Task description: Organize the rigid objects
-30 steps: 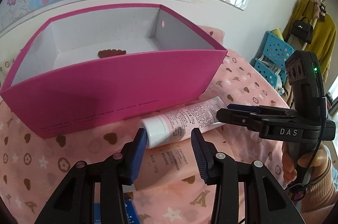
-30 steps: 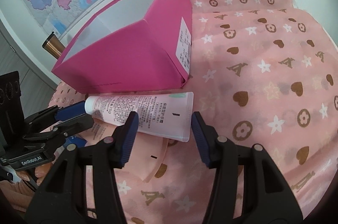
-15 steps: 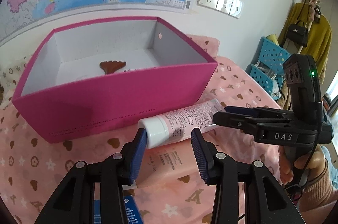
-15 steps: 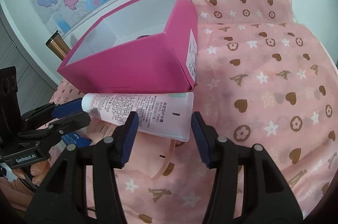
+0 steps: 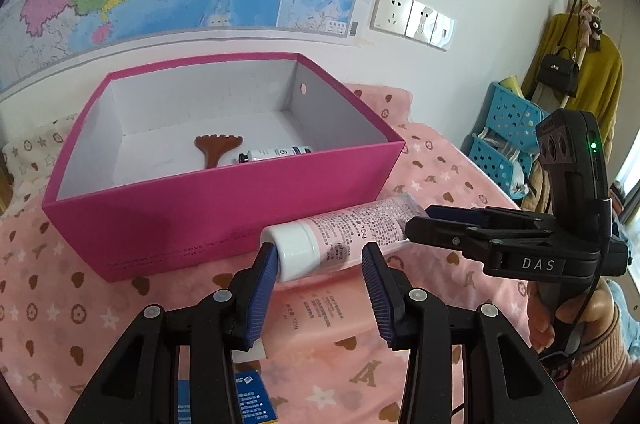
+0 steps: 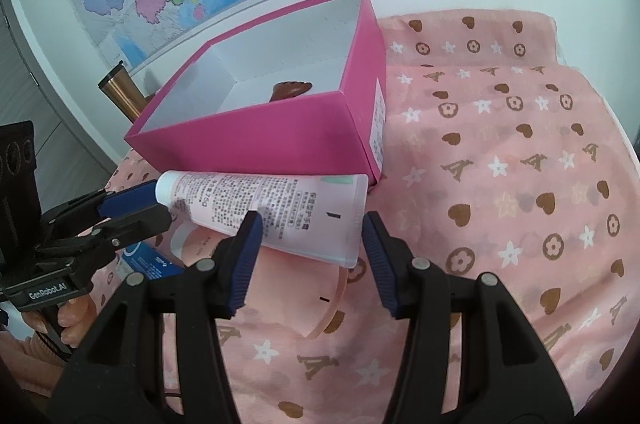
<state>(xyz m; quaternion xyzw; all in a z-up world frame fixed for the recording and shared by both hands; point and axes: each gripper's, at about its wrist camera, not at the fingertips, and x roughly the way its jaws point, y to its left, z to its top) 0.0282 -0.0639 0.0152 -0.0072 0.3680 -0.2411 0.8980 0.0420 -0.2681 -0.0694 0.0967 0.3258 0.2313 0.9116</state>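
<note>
Between the two claws, just in front of the pink box (image 5: 224, 224), a pink cream tube (image 6: 272, 208) hangs lifted above the patterned pink cloth (image 6: 520, 184). At its capped end, the left claw (image 5: 320, 280) stands partly open around the white cap (image 5: 294, 248); its left pad touches the cap, while a gap shows at the right pad, so a firm grip there cannot be confirmed. From the right wrist view, the right claw (image 6: 310, 248) sits about halfway open around the tube's flat crimped end, the left pad against the tube's lower edge and the right pad close by the corner; whether it truly pinches is hard to tell.

Inside the box already lie a brown wooden massage comb (image 5: 218, 148) and a small bottle with a dark cap (image 5: 276, 153), so part of the sorting looks done. Left outside are the tube itself, a flat pink carton (image 5: 320, 308) on the cloth beneath it, a pink hairband (image 6: 328, 300) beside that, and a blue packet (image 5: 252, 400) near the left claw. By my judgement the work is roughly midway: the tube has yet to clear the near wall and go in, and those other pieces wait after it.
</note>
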